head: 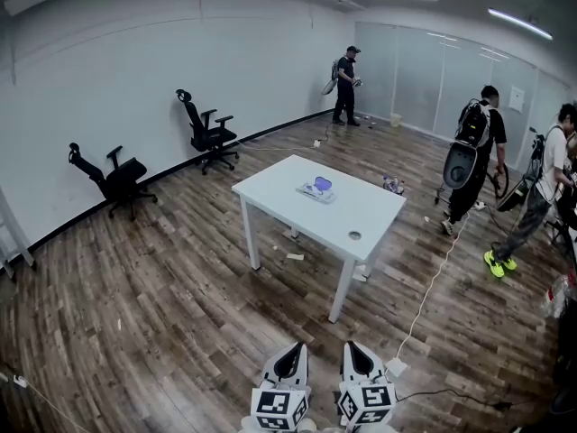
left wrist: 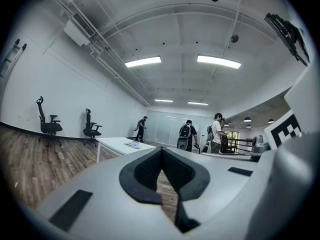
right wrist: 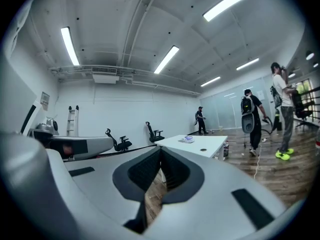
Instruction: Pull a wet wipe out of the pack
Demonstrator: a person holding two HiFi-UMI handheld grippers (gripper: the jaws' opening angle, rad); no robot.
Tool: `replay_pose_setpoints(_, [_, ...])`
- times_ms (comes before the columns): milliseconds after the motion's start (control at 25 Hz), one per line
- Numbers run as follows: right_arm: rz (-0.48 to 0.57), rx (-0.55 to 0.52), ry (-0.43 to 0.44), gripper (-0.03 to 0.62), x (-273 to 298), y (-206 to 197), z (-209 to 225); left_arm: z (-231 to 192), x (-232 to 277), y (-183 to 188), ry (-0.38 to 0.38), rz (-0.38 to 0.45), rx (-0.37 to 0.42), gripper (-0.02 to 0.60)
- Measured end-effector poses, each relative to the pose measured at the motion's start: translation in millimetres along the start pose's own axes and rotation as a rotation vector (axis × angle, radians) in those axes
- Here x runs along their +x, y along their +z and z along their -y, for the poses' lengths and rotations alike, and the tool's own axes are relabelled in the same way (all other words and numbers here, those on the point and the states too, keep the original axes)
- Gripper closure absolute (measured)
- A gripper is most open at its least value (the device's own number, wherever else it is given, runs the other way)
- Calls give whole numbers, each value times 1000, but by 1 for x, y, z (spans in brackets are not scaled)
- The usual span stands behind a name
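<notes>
Stretching wall to wall, a wooden plank floor (head: pixel 162 296) fills a bright room closed in by a white wall (head: pixel 117 52) on the left and a glass partition (head: pixel 424 70) at the far end. A white tabletop (head: pixel 361 215) on four legs stands alone near the middle of the room. Two black office chairs sit against the wall, one upright (head: pixel 209 133) and one leaning far back (head: pixel 113 180). Three people occupy the far and right side: one person in dark clothes (head: pixel 344 84) by the glass, a second wearing a backpack (head: pixel 473 152), and a third in bright yellow shoes (head: pixel 541 192) at the right edge. At the bottom of the head view, the left claw (head: pixel 290 350) and the right claw (head: pixel 356 348) hang side by side over the floor, each carrying its marker cube. Both point toward the tabletop and are well apart from it. Each claw is clenched, its dark pads meeting at the tips with nothing between them. The wet wipe pack (head: pixel 316 188) lies flat on the far part of the tabletop, its bluish lid on top, untouched. A thin white cable (head: pixel 433 282) runs across the floor to the right of the table legs. A small round hole (head: pixel 354 235) marks the tabletop's near corner.
</notes>
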State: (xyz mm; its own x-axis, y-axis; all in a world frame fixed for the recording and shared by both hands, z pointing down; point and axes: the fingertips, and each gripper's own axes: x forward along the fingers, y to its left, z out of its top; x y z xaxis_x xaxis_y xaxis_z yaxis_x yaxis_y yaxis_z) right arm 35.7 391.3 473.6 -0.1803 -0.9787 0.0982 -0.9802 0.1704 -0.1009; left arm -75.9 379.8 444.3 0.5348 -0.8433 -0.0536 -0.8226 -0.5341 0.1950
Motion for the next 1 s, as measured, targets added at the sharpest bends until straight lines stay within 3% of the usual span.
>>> replay_pose_setpoints(1000, [-20, 63, 25, 585, 64, -7, 43, -12, 68, -16, 28, -37, 21, 581])
